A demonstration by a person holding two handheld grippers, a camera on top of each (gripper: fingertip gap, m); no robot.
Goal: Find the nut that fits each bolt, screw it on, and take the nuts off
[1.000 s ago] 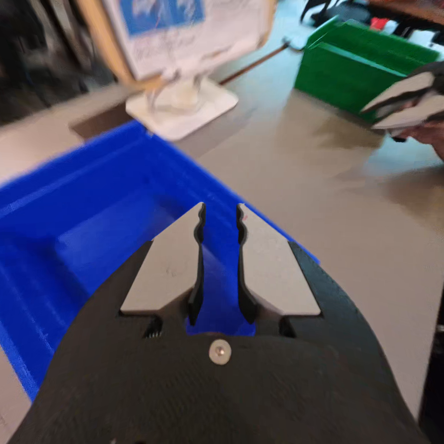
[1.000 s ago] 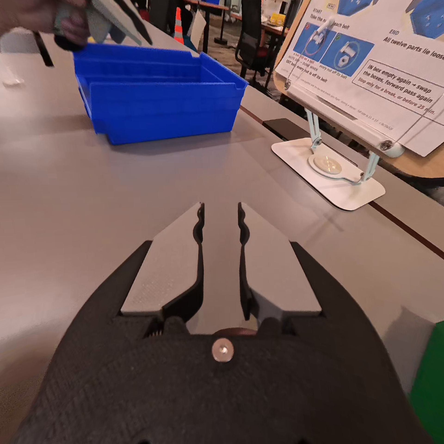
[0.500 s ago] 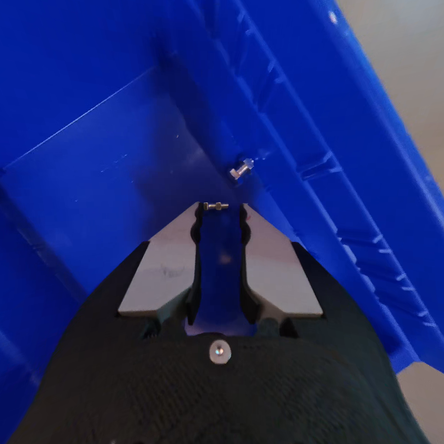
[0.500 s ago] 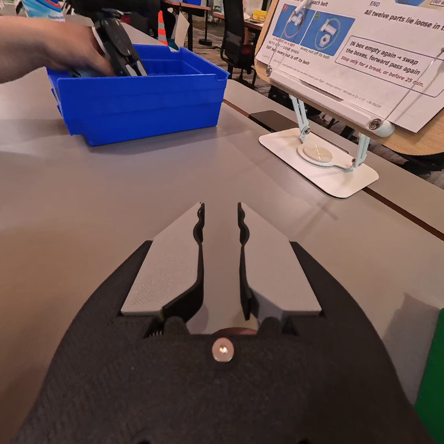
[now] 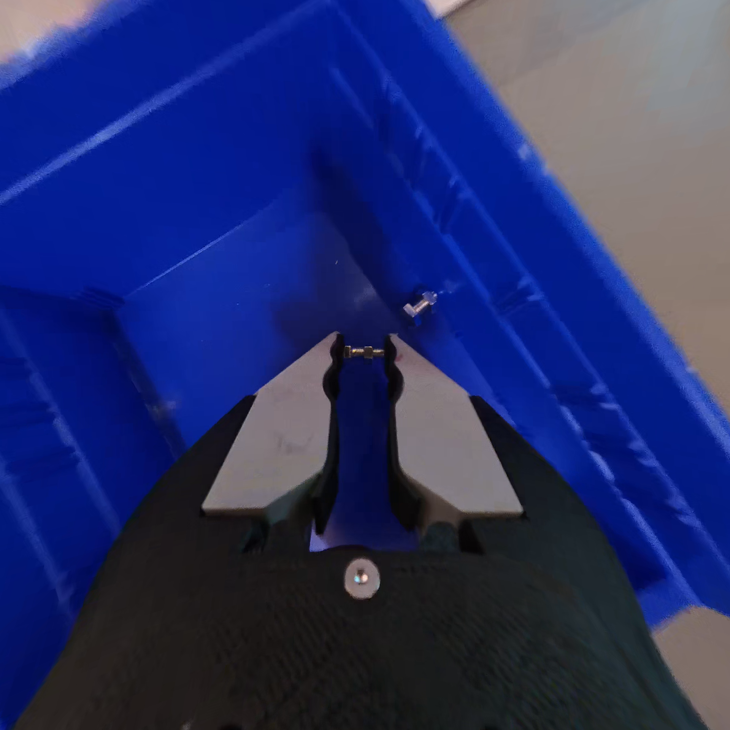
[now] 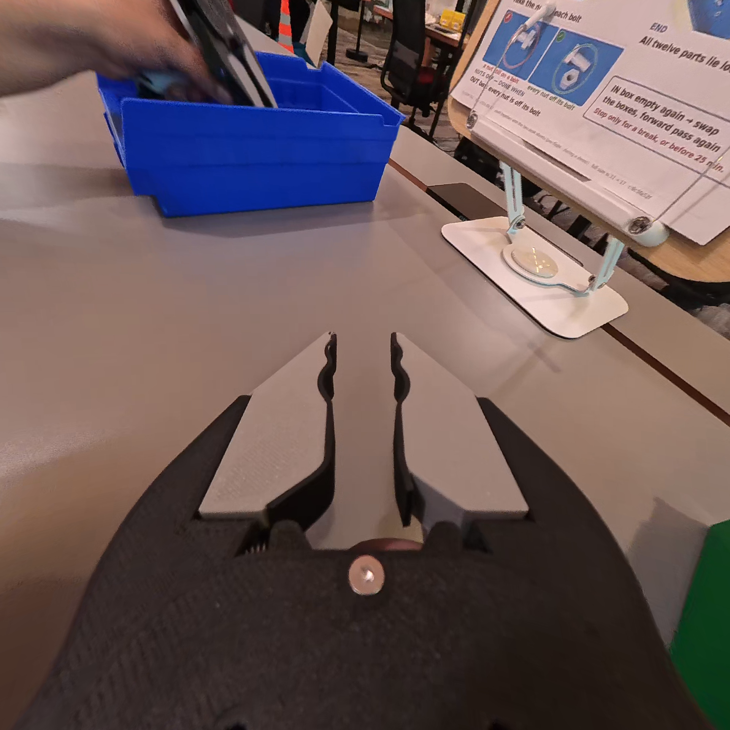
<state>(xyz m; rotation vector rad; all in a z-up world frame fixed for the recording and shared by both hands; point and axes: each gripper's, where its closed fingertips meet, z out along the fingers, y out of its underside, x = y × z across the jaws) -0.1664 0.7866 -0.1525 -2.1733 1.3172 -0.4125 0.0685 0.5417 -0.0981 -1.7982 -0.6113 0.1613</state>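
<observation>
My left gripper is inside the blue bin, low over its floor. Its fingertips are closed end to end on a small silver bolt with a nut on it. A second, larger silver bolt lies just beyond, against the bin's right wall. My right gripper is open and empty, held above the bare grey table. In the right wrist view the blue bin stands at the far left, with the left gripper and a hand reaching into it.
A white stand holding a board with an instruction sheet is at the right back. A green bin's edge shows at the lower right. Chairs and other tables are in the background. Spacing between my two grippers at the tips: around 35 cm.
My left gripper went from above the bin down into it, reached the small bolt, and its fingers narrowed onto the bolt's ends. My right gripper stayed open and shifted slightly.
</observation>
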